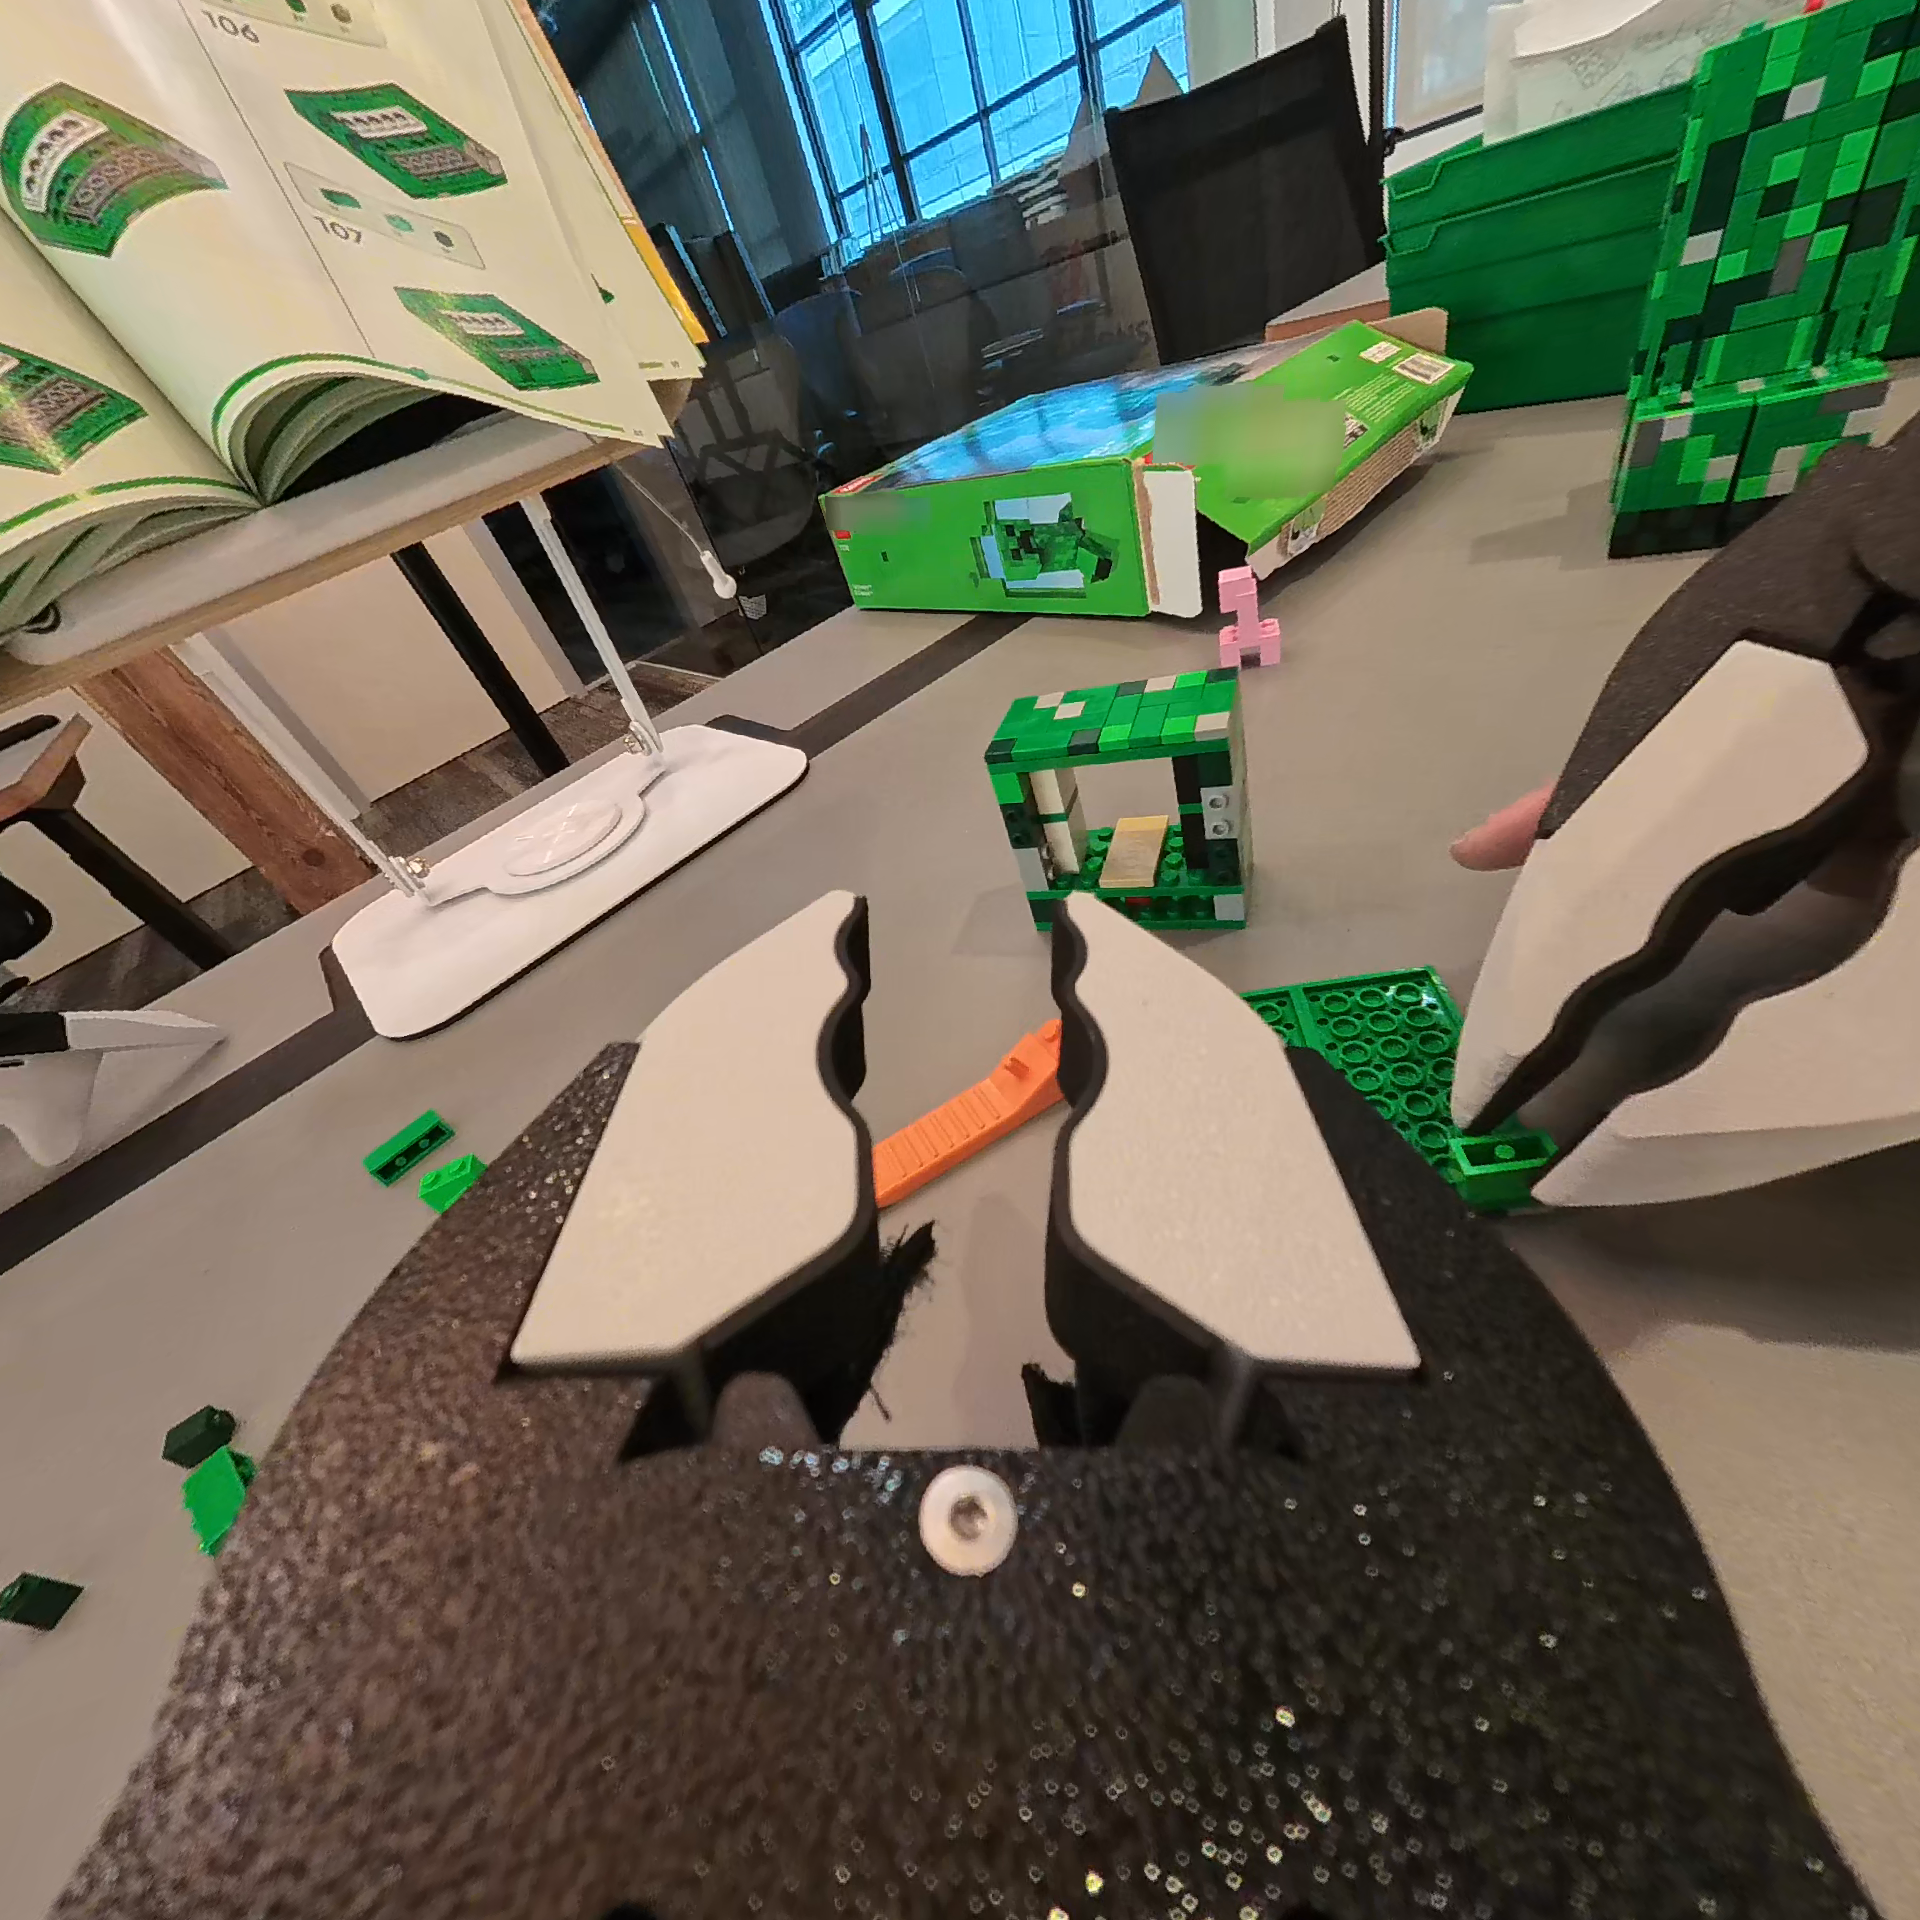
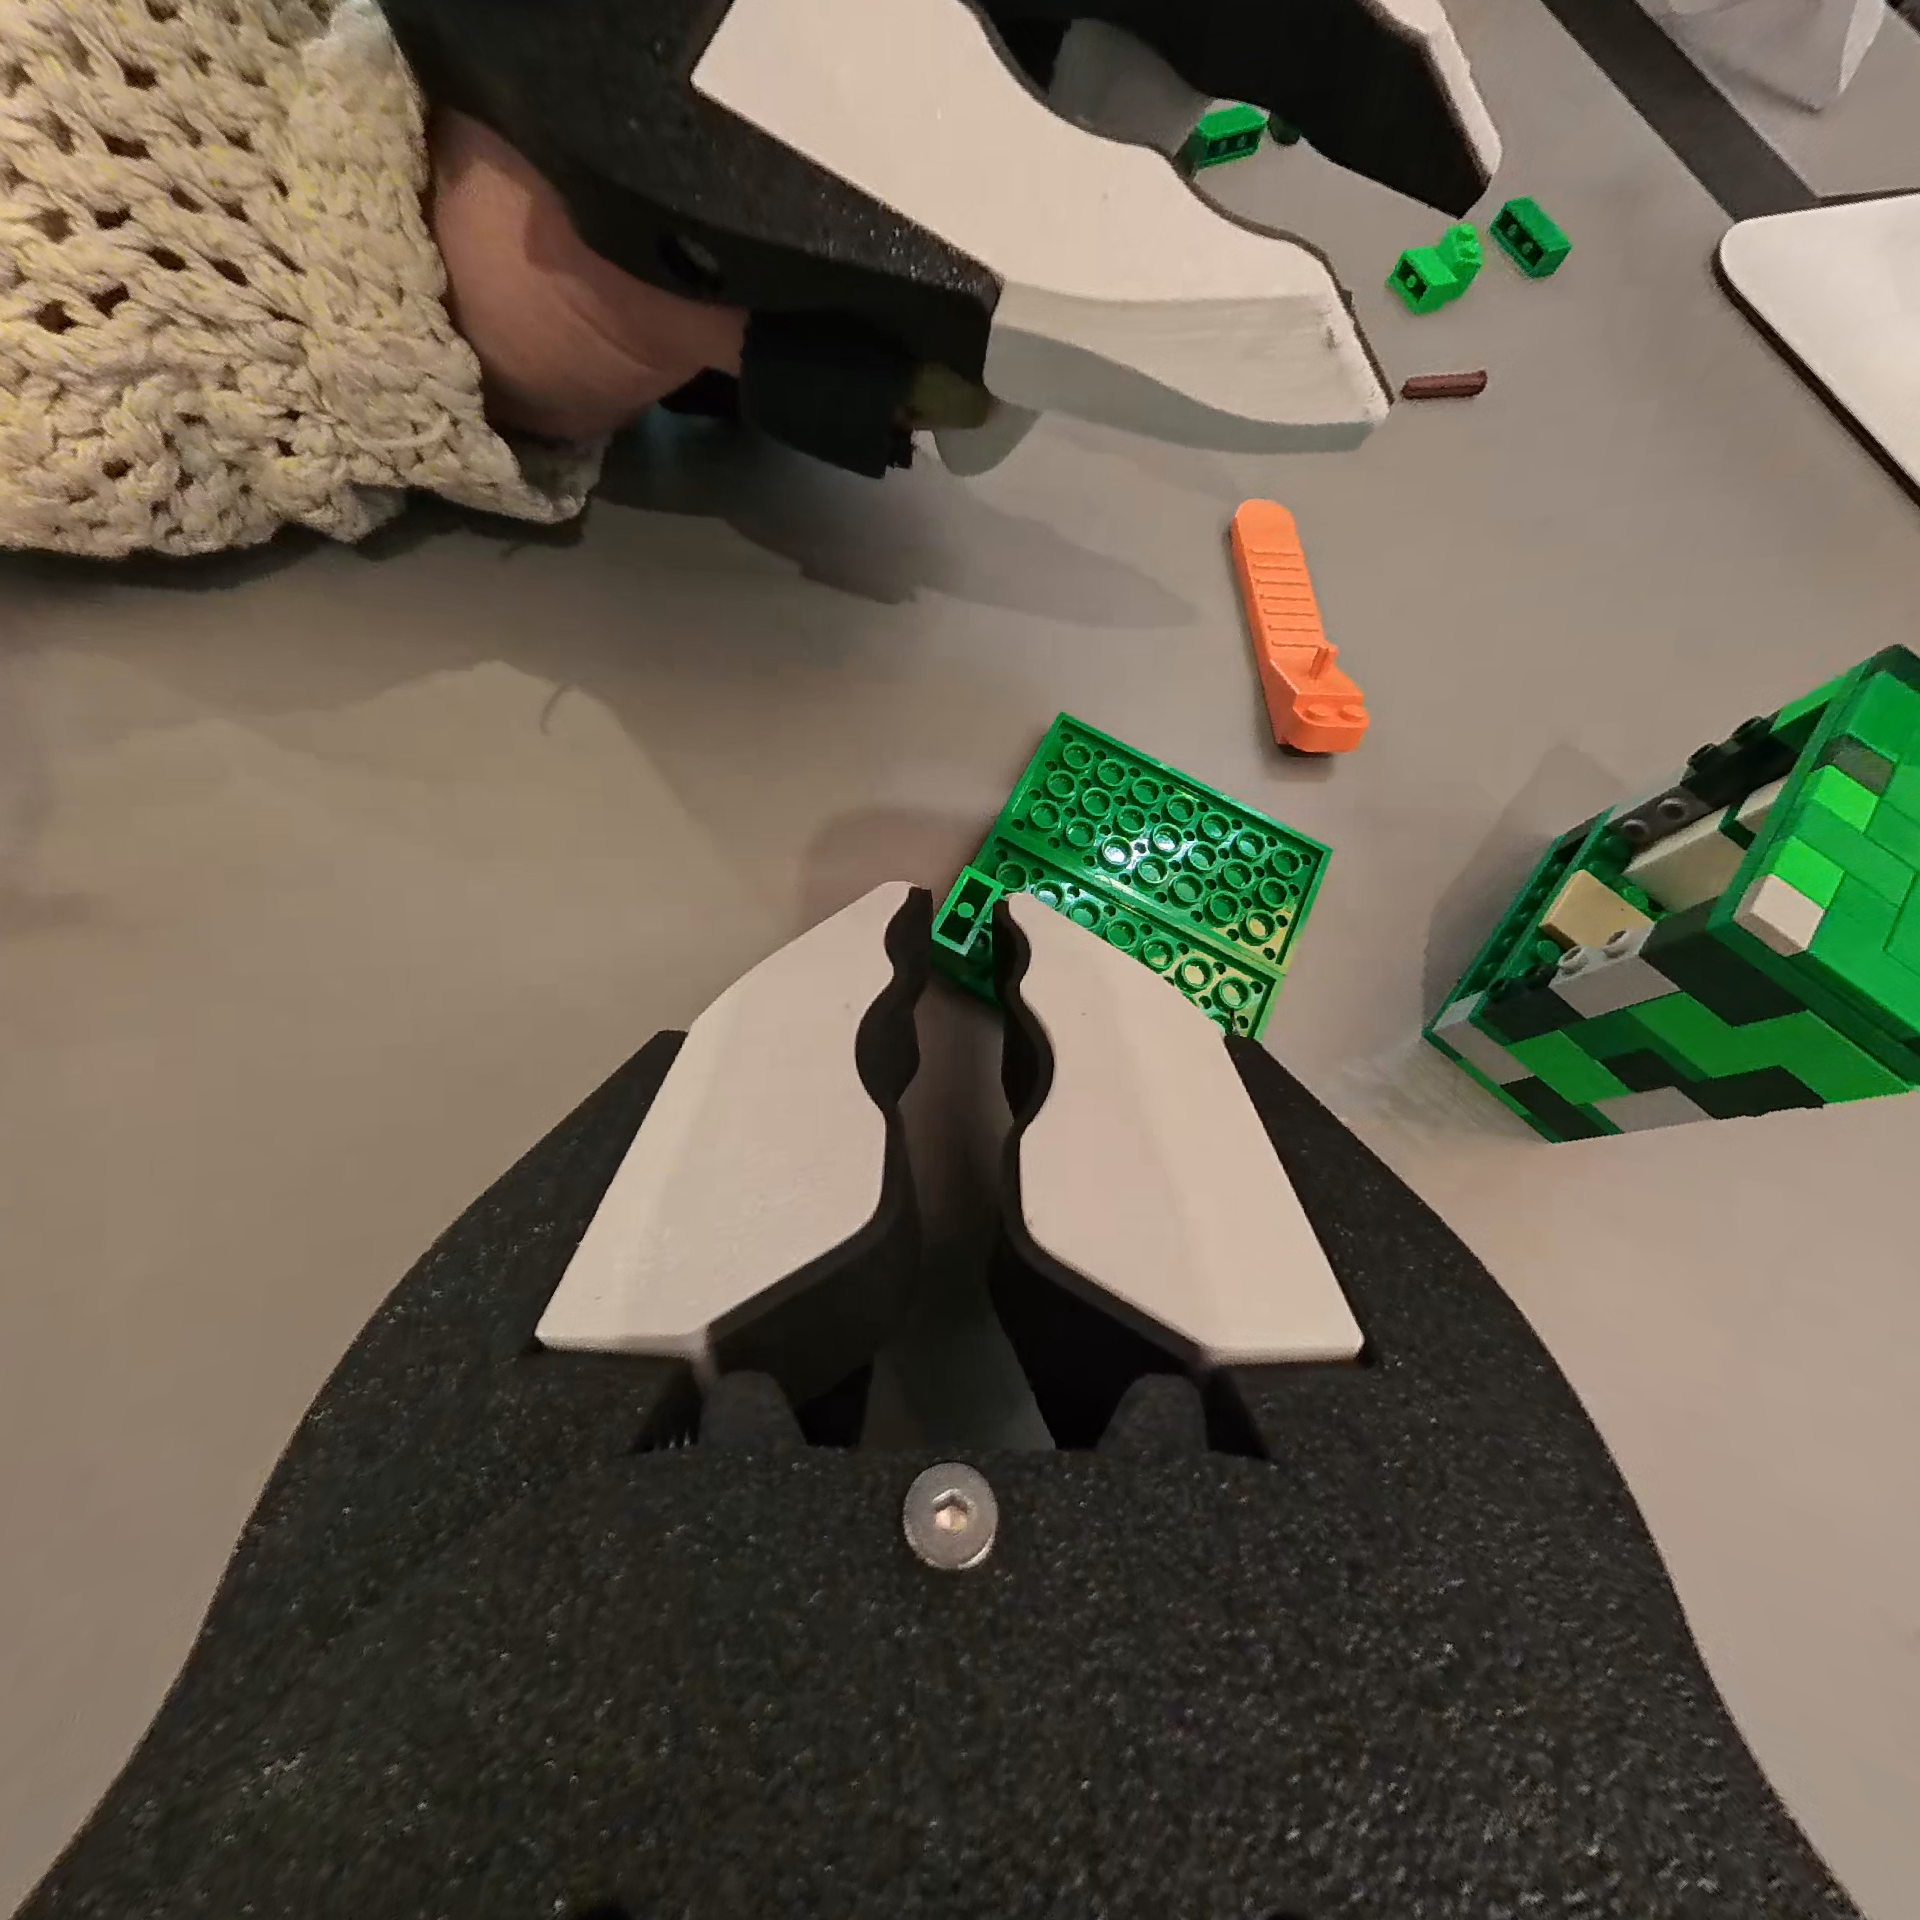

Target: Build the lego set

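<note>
Two grippers of ours, right gripper (image 2: 961, 920) seemingly pinching a small green brick (image 2: 964, 923) at the studded green plate (image 2: 1164, 883) edge, left gripper (image 1: 961, 956) parted, empty, near the plate.

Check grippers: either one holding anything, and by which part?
Right gripper pinches a small green brick by its two long sides, at the green plate's corner. Left gripper is open, empty.

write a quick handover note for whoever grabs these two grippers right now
Right gripper: closed on a small green brick at the corner of the upside-down green plate.
Left gripper: open, empty, above the table.
Orange separator lies beside the plate; the hollow green cube stands beyond.
Done: cube and tall green figure.
Left: seat this brick, then the loose green bricks.
</note>
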`<act>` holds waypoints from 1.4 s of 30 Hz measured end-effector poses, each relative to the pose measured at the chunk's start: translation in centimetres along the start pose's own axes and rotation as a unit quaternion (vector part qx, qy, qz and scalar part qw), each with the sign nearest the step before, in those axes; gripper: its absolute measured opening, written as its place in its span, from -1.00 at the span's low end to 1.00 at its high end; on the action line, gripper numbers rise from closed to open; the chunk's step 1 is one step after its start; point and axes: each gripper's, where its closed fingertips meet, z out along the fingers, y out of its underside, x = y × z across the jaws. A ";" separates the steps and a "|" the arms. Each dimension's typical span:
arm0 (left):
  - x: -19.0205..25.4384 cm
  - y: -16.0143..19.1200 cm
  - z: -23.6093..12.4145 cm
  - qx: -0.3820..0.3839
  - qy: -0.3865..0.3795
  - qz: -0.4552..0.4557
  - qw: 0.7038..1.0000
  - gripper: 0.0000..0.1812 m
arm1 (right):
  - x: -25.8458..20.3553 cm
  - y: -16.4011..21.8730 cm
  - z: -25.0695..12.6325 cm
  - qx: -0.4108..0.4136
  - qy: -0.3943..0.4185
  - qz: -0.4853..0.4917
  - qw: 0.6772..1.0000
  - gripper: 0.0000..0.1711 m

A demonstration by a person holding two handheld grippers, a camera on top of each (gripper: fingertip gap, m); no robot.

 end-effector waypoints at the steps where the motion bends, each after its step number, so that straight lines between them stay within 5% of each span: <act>1: 0.0 0.0 0.0 0.000 0.000 0.000 1.000 -0.64 | 0.0 0.0 0.0 0.000 0.000 -0.001 1.000 -0.88; 42: 0.2 0.1 0.1 -0.006 0.002 0.008 1.000 -0.64 | -0.1 0.0 0.1 -0.001 -0.007 -0.001 1.000 -0.89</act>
